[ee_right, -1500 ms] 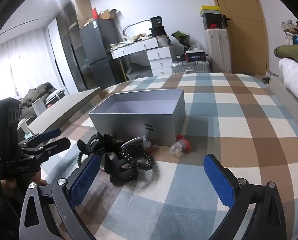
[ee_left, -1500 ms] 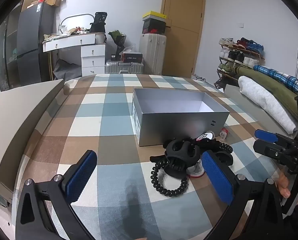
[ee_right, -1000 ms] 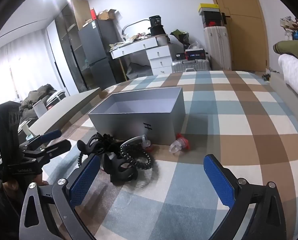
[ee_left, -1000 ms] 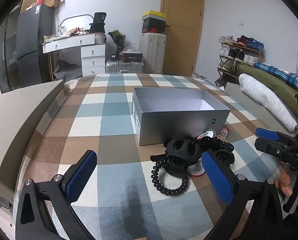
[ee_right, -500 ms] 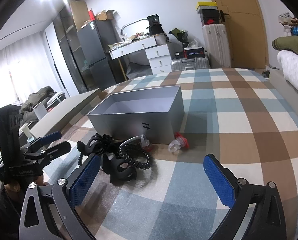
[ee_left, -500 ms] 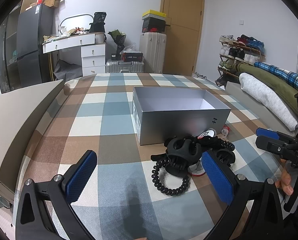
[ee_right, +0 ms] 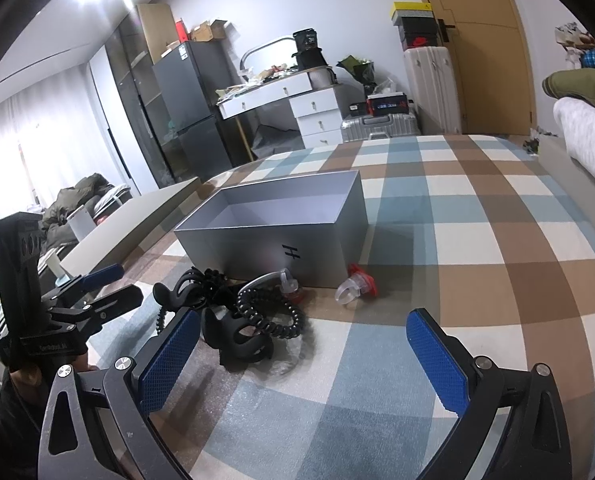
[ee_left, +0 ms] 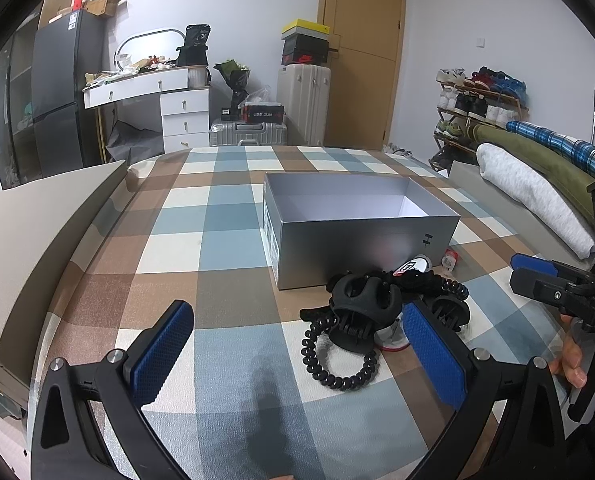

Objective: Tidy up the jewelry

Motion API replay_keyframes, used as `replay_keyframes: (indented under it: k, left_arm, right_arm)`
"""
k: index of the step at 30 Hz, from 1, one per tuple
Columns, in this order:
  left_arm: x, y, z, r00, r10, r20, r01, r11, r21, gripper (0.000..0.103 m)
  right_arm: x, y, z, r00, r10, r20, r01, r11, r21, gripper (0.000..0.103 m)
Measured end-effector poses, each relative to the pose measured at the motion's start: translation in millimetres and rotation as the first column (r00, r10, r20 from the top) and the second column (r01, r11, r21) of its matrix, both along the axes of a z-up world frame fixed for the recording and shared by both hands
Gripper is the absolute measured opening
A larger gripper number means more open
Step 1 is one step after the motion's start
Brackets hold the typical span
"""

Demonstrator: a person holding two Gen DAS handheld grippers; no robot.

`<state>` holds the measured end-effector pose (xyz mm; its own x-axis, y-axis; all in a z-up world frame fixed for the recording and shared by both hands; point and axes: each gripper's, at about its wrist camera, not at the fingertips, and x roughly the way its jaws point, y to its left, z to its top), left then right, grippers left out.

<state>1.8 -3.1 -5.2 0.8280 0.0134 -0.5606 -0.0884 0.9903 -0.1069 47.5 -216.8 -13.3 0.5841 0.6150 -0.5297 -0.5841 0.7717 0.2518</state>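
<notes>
From the left wrist view, the left gripper [ee_left: 297,350] hangs low over the checked bedspread [ee_left: 225,216] with its blue pads spread wide and nothing between them. Just ahead and to the right lies a heap of hair accessories: a black claw clip [ee_left: 363,308] on top, a black spiral hair tie [ee_left: 337,364] looping out from under it toward the camera, a second black clip [ee_left: 449,312] close behind the right pad, and a red-and-white piece [ee_left: 411,267] against the box wall. The open grey box [ee_left: 361,244] stands just behind the heap, touching or nearly touching it. A small red clip [ee_left: 450,258] lies by the box's right corner. The right gripper [ee_left: 537,276] shows at the right edge, its narrow gap empty

From the right wrist view, the right gripper [ee_right: 303,356] is also wide open and empty above the bedspread. The heap sits ahead on the left, near its left pad; a clear and red clip [ee_right: 355,284] lies apart at the box's front corner. The left gripper [ee_right: 113,284] appears at far left, jaws parted and empty
</notes>
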Motion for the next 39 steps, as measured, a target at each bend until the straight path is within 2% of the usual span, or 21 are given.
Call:
replay_keyframes:
  k: [17,25,39]
  left_arm:
    - [1.2,-0.3,-2.6,1.000,0.000,-0.011,0.000,1.000,0.010,0.102]
    - [0.1,-0.4,-2.1,1.000,-0.003,-0.014,0.003,1.000,0.022,0.102]
    - [0.4,-1.5,-1.0,1.000,-0.002,-0.018,0.002,1.000,0.027,0.102]
  right_arm:
    - [0.4,-1.6,0.1,1.000,-0.017,-0.006,0.017,1.000,-0.005,0.103]
    - [7.4,-0.8,-0.8,0.998,-0.035,-0.043,0.034,0.999,-0.021,0.103]
    - [9.0,6.6,-0.8,0.999,-0.021,-0.038,0.018,0.998,-0.064,0.103]
